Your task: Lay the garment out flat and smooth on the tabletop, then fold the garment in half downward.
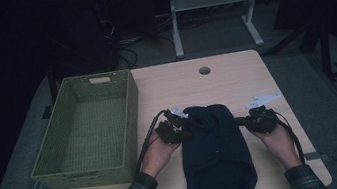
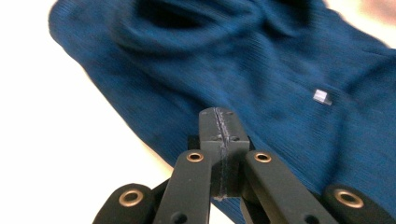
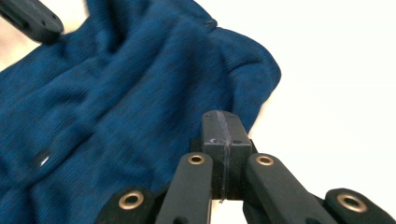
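1. High view: a dark blue knitted garment (image 1: pixel 215 150) lies folded into a long bundle on the desk (image 1: pixel 234 77), running from mid-desk to the near edge. A green woven basket (image 1: pixel 88 129) stands just to its left, nothing in it that I can see. The left tongs (image 1: pixel 182 132) sit at the bundle's upper left edge, the right tongs (image 1: pixel 242 122) at its upper right edge. Whether either one pinches cloth I cannot tell from up here.

2. Left gripper view: here the left tongs (image 2: pixel 218 122) are pressed fully together, nothing between them, tips over the blue knit (image 2: pixel 261 70). The ribbed fabric looks soft, light and floppy, with loose folds and a small pale tag (image 2: pixel 322 96). It will sag and unfold if lifted by one point.

3. Right gripper view: the right tongs (image 3: pixel 223 125) are likewise closed tight on nothing, poised over the garment's rounded folded edge (image 3: pixel 252 79). Dark buttons (image 3: pixel 43 158) show on the cloth. My judgement: take hold at the thick folded edges, both sides at once, pinching several layers so the bundle keeps its shape.
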Available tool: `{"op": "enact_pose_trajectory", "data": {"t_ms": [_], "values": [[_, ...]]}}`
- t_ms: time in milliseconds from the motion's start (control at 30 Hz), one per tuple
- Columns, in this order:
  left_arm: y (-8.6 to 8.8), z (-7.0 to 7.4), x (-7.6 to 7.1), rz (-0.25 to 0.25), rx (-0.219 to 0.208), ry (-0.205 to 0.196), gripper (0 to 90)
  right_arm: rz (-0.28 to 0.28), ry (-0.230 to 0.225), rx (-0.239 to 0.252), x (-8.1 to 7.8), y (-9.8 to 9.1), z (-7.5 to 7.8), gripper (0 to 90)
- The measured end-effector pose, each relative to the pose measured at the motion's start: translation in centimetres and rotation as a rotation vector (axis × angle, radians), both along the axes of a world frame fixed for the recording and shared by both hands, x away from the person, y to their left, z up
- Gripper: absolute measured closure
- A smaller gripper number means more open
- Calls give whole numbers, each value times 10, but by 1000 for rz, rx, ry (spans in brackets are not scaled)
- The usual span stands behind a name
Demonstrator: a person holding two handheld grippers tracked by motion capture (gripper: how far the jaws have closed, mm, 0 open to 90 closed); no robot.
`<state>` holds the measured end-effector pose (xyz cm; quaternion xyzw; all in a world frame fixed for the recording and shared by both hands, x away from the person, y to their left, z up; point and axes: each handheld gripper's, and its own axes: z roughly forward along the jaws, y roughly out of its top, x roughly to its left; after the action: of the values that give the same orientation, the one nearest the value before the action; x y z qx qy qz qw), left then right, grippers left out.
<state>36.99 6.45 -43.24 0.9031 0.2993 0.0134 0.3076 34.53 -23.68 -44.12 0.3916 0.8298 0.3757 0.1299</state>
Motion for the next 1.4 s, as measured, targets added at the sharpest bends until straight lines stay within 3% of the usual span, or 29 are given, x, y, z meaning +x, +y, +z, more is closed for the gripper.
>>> {"op": "enact_pose_trajectory", "data": {"t_ms": [67, 133, 267, 300, 333, 633, 833, 933, 1033, 1200, 1233, 1400], "values": [[-3, -7, 7, 13, -11, 5, 900, -4, 14, -4, 10, 2, -4, 900], [-5, -14, 11, 8, 6, 15, 900, 4, 16, 10, 18, 5, -9, 900], [-4, -18, 13, 2, 7, 26, 900, 9, 53, -53, 24, 12, -21, 900], [-3, -18, 12, 0, 41, 25, 900, 7, 48, -85, 24, 13, -22, 900], [-1, -20, 12, 5, 34, 34, 900, 2, 44, -115, 24, 13, -23, 900], [4, -20, 8, 19, 34, 41, 900, 5, 21, -168, 22, 9, -22, 900], [7, -19, 7, 14, 43, 42, 900, 9, 28, -151, 24, 6, -23, 900], [9, -16, 9, 5, 39, 51, 900, -3, 78, -72, 26, -2, -22, 900], [11, -12, 11, 4, 34, 45, 899, 4, 88, -43, 25, -6, -16, 898], [12, -2, 15, 7, 27, 36, 761, 25, 70, -12, 27, -11, -2, 784], [12, 1, 16, 5, 24, 34, 731, 26, 88, -13, 28, -11, 0, 756], [12, 15, 21, -1, 19, 0, 603, 21, 63, -13, 32, -13, 7, 643]]}}
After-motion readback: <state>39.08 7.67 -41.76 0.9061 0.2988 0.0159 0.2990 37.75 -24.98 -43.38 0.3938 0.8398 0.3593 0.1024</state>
